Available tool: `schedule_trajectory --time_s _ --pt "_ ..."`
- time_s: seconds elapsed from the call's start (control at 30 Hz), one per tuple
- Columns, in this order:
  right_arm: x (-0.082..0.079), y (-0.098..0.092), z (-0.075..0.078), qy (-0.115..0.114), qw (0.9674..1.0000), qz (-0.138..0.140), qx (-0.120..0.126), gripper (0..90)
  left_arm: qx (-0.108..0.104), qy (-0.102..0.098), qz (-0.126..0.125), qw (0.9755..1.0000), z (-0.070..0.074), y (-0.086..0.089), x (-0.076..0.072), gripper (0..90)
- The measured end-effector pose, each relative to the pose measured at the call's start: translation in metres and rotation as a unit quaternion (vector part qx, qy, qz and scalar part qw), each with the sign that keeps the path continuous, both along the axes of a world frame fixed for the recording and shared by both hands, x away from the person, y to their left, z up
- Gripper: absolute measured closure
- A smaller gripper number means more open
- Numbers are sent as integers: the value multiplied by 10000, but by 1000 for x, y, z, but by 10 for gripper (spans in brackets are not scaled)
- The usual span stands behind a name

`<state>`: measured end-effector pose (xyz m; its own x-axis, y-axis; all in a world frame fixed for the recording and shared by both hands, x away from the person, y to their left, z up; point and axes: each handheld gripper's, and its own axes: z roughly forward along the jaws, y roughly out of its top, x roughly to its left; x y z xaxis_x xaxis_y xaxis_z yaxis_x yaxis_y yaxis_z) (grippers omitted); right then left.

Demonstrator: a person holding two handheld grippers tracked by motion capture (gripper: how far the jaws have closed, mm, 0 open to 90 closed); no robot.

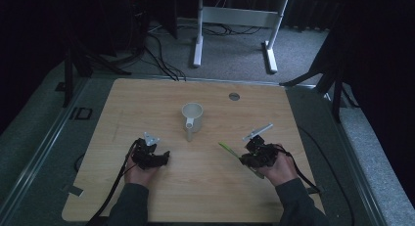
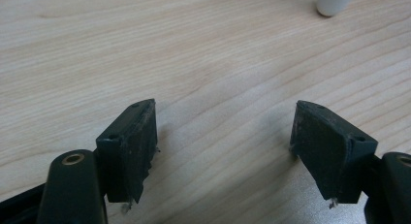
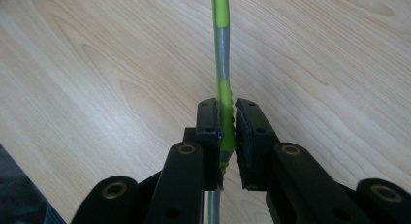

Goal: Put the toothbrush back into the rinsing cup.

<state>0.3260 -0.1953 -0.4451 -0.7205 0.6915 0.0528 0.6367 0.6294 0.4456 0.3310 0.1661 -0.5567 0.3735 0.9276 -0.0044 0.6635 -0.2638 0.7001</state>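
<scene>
One light wood bench [image 1: 147, 99] sits in my dim room on grey carpet, with a white desk frame [image 1: 235, 20] beyond its far edge. I count one white mug [image 1: 192, 114] near the bench's middle, one green-and-grey stick [image 3: 222, 49], two tools. My right tool [image 3: 227, 127], toward the right edge, is clamped tight on the stick, which juts out toward the mug. My left tool [image 2: 223, 136], toward the near-left corner, stands wide apart over bare wood, gripping nothing
</scene>
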Motion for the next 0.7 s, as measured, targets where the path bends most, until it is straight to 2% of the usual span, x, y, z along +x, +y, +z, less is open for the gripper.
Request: schedule_trajectory --time_s 0.07,0.2,0.33,0.53,0.7 --pt "2 0 0 -15 10000 27 35 807 -75 -82 -3 9999 3 0 -2 297" --pt "4 1 1 -10 10000 52 32 807 -63 -83 -13 9999 3 1 -2 306" --pt "6 8 2 17 9996 262 -49 807 -75 -79 -8 9999 4 1 -2 313" --pt "7 14 6 -70 9992 395 -76 807 -269 -74 -51 9996 7 1 -4 310" --pt "12 21 10 -137 9980 576 -233 807 -406 -82 -193 9990 10 -2 -7 303"
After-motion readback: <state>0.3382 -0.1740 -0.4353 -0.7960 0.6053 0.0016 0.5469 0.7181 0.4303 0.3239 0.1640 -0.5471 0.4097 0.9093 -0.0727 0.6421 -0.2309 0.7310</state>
